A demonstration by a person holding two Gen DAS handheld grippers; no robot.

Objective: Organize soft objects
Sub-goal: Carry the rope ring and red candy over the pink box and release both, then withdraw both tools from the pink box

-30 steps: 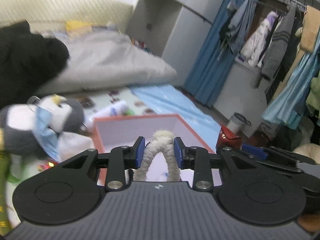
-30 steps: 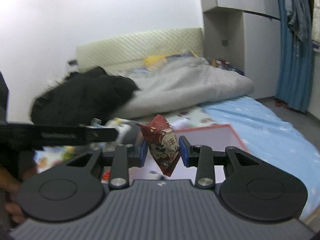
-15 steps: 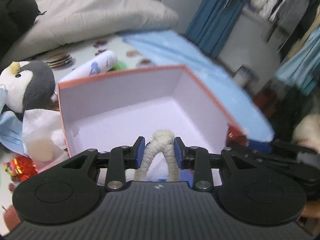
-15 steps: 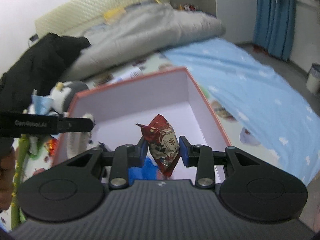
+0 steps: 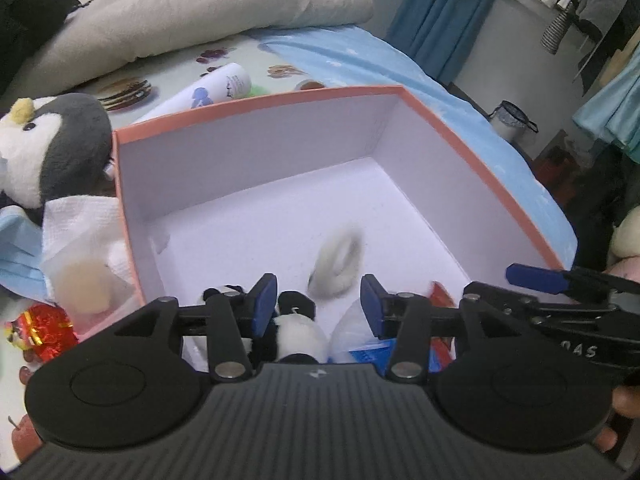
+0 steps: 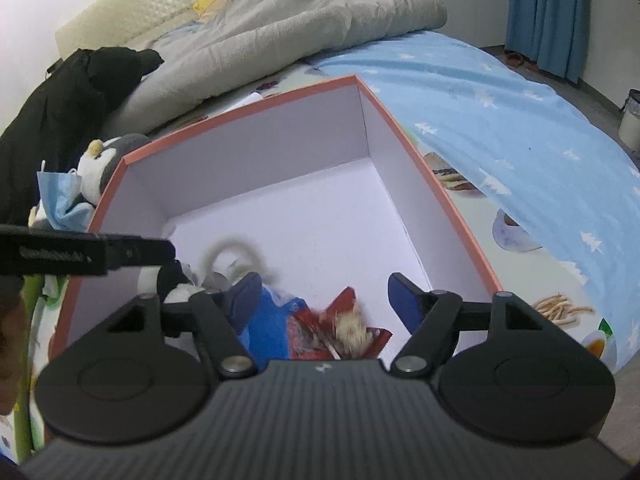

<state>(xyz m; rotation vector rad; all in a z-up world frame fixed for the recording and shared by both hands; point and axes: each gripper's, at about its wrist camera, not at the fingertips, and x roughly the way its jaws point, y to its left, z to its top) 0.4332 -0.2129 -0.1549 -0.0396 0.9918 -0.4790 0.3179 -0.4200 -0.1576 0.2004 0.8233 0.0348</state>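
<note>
An orange-rimmed box with a white inside lies on the bed; it also shows in the right wrist view. My left gripper is open above its near end. A white rope ring, blurred, is inside the box just beyond the left fingers; it also shows in the right wrist view. My right gripper is open over the box. A red snack packet lies in the box under it, next to a blue packet. A small panda plush lies in the box below the left gripper.
A penguin plush with a blue face mask and a white cloth sit left of the box. A red foil item, a white tube, a grey duvet and a black garment lie around.
Both grippers opened. The white rope ring dropped from the left gripper into the box, and the red packet dropped from the right gripper into the box. Both grippers moved closer over it.
</note>
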